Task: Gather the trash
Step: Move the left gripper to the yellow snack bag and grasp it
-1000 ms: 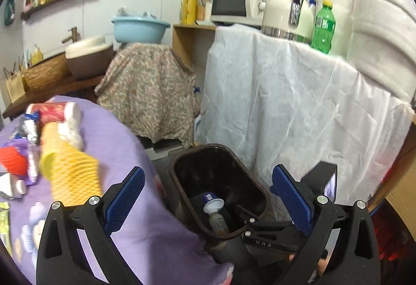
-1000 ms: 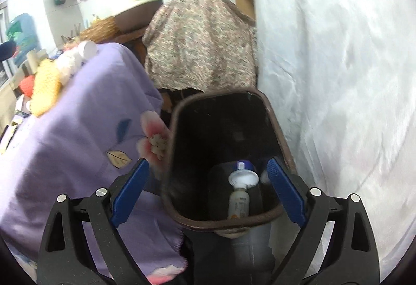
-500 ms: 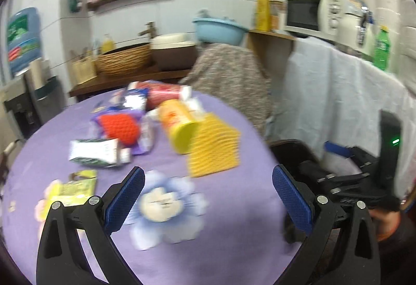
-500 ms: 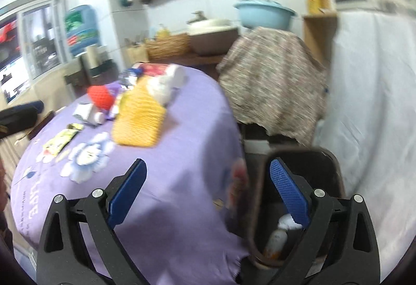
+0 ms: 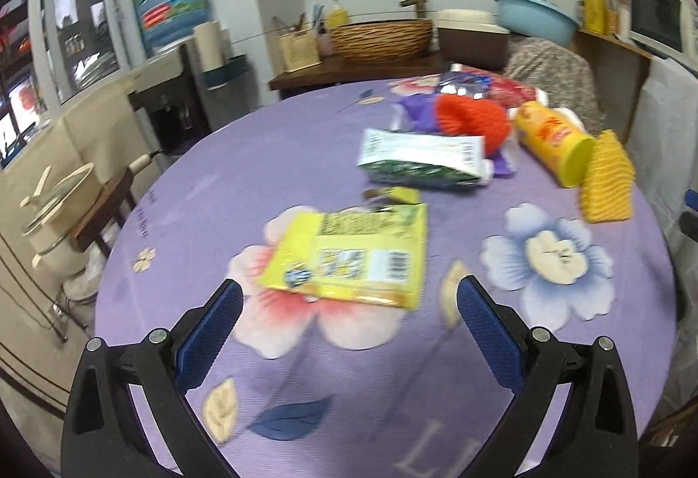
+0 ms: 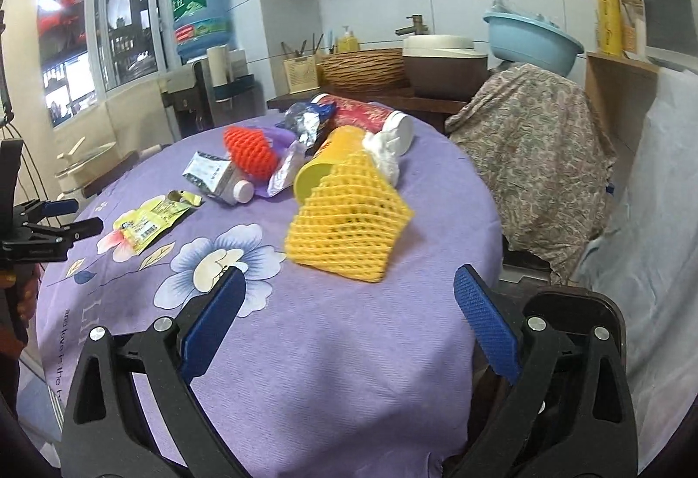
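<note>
Dark bin (image 6: 567, 303) beside table, contents hidden; yellow canister (image 6: 331, 159) open-mouthed.

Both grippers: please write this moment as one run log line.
left gripper: open, empty, facing yellow wrapper | right gripper: open, empty, facing yellow foam net

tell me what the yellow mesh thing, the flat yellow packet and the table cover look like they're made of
Yellow mesh sleeve: seems soft foam netting, matte, judging by its puffy open diamond lattice.
Flat yellow packet: likely thin plastic film, glossy, with printed barcodes and crinkled edges.
Table cover: looks like woven fabric, matte purple with printed flowers; a fine ribbed weave shows and it drapes over the table edge.
</note>
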